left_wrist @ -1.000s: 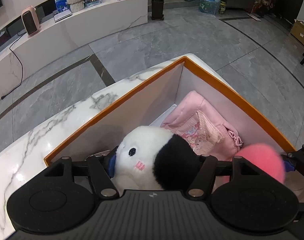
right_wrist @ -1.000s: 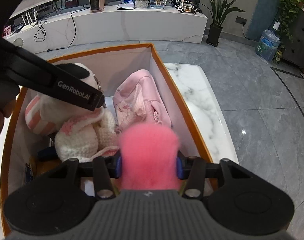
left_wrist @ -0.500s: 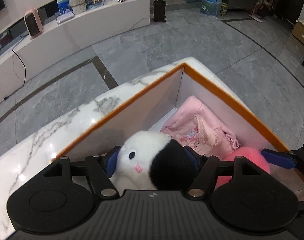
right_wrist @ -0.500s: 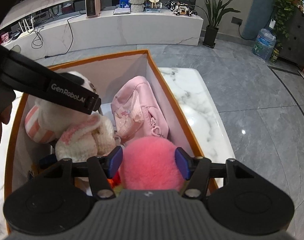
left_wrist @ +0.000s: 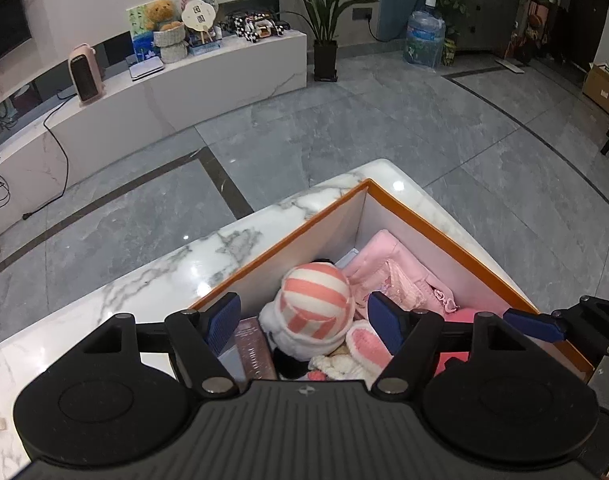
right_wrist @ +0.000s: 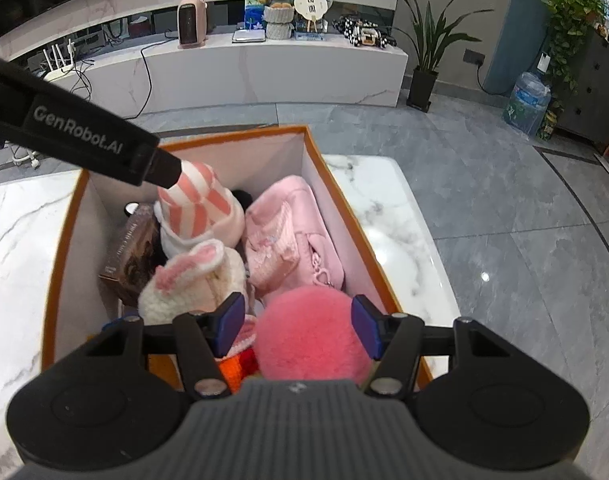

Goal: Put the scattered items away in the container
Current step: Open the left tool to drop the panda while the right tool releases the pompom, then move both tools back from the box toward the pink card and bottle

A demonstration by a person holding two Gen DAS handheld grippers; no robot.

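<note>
Clearance is judged decisive: both the left claw point(left_wrist: 302, 320) and right claw point(right_wrist: 296, 326) are held wide open, empty, directly above the orange-rimmed cardboard box point(right_wrist: 332, 176) whose plush toys lie released below.

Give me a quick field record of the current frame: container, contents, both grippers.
container: orange-rimmed box on the marble table
contents: plush toy with striped pink-and-white hat, pink bag, fluffy pink ball, brown box
left gripper: open, above the plush toy, touching nothing
right gripper: open, pads either side of the fluffy pink ball, not squeezing it
outside the box: no loose items visible on the table
</note>
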